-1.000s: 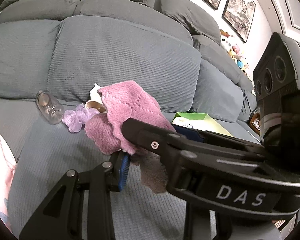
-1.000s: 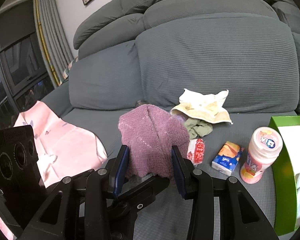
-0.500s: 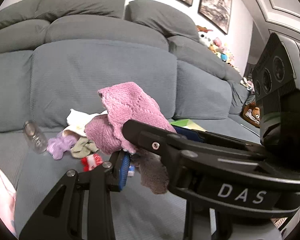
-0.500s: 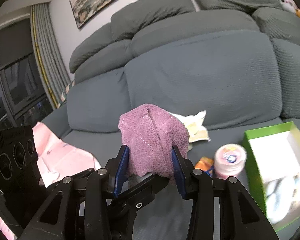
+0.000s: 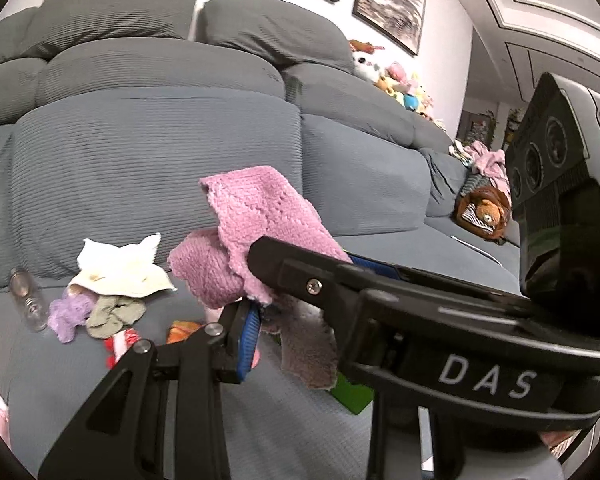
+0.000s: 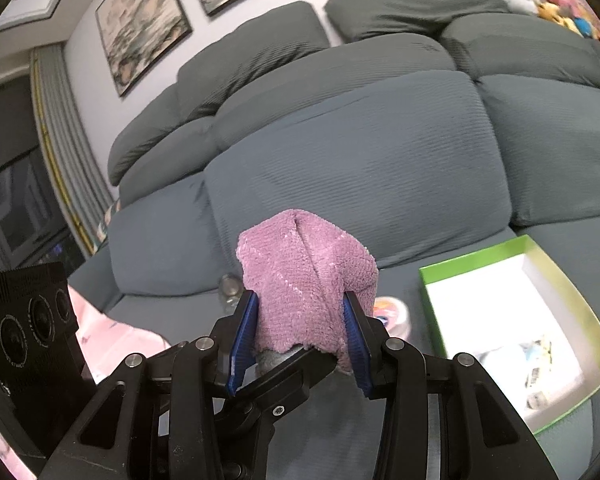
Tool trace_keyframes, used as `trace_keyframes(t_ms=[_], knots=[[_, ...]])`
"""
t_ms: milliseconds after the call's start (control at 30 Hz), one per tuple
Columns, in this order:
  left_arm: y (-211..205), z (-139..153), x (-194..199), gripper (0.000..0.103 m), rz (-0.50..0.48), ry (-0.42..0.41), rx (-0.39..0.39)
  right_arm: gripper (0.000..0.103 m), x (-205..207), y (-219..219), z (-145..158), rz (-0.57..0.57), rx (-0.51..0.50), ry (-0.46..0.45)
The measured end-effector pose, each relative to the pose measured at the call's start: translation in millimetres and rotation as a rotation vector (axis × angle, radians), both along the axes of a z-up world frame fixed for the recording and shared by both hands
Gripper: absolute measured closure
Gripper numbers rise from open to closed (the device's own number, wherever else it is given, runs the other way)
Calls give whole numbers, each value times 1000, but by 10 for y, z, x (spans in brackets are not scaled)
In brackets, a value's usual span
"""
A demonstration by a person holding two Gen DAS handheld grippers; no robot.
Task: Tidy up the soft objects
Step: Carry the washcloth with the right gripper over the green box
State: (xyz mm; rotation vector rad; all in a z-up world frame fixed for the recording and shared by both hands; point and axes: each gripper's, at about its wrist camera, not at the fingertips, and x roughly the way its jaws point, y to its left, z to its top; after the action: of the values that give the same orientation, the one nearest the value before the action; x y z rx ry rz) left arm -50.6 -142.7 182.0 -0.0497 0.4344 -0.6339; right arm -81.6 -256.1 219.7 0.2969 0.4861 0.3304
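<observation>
Sofa (image 5: 148, 160): grey ribbed upholstery; seat and back cushions are seen in both views.
Wall: framed pictures (image 6: 144, 20) are hung above the sofa.
Pink towel (image 6: 308, 280): held up clear of the seat, gripped from both sides.
Right hand-held gripper (image 6: 300, 328): closed on the pink towel, blue pads pressed against it.
Left hand-held gripper (image 5: 260, 304): narrowly closed on a fold of the pink towel, apparently; one finger is hidden.
Green box (image 6: 432, 276): laid open on the seat, to the right.
Small cloths (image 5: 116, 276): piled on the seat by the backrest.
Plush toys (image 5: 396, 84): lined along the sofa top, blurred.

A bunched, fuzzy mauve-pink cloth (image 6: 308, 276) hangs lifted clear above the grey sofa seat (image 6: 440, 280).
</observation>
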Motion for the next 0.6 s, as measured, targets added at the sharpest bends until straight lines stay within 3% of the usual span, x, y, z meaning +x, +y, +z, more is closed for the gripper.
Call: trace_keyframes(t_ms=[600], knots=[[-801,-128,337,73,-126,71,73,58,132,-888,-317,-157,176,70]])
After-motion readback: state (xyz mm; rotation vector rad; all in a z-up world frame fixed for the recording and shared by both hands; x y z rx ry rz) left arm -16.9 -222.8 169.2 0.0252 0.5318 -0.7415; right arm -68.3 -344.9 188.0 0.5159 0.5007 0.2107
